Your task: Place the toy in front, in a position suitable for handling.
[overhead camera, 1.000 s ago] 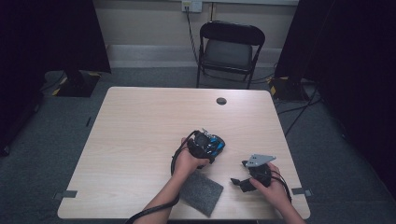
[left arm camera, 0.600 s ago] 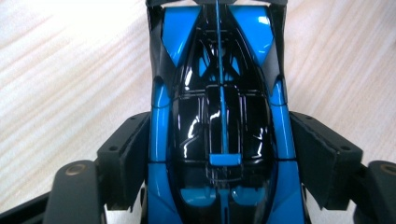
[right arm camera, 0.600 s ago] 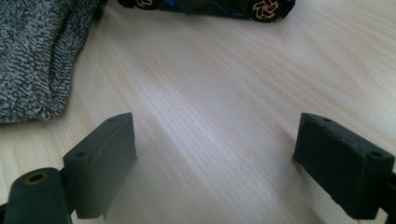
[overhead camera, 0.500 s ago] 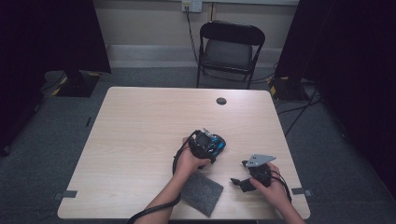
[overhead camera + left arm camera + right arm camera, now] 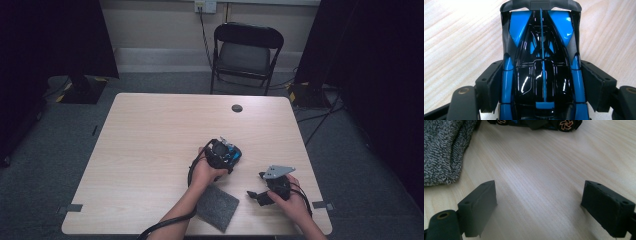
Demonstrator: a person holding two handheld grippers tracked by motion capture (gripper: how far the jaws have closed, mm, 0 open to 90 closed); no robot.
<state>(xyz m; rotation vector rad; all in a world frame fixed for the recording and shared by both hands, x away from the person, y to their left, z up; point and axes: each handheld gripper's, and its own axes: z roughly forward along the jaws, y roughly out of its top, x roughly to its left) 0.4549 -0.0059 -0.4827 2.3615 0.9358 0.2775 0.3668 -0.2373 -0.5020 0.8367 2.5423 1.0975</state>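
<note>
Between the two black pads of the left hand-held gripper (image 5: 541, 95) sits a blue and black toy car (image 5: 541, 62), seen from above in the left gripper view with its roof and spoiler pointing away from the camera. The left pad (image 5: 489, 85) lies against the car's left flank and the right pad (image 5: 596, 85) against its right flank, so the jaws pinch the car across its width; they have just been closing a little onto it. Pale wood shows on both sides of the car.

From the high view, the left hand-held gripper (image 5: 223, 154) and the toy car (image 5: 231, 153) sit together near the middle of the tabletop (image 5: 150, 150), toward the person's side, with the left hand (image 5: 205, 172) wrapped around the gripper body. A grey cloth (image 5: 218, 206) lies just behind that hand, close to the near edge.

The right hand-held gripper (image 5: 265, 187) rests low over the tabletop to the right, apart from the car, with its grey three-cornered plate on top. Its own view shows both pads (image 5: 481, 205) spread wide with only bare wood between them; the cloth's edge lies at the upper left and the toy car's wheels (image 5: 566, 123) farther off along the top.
</note>
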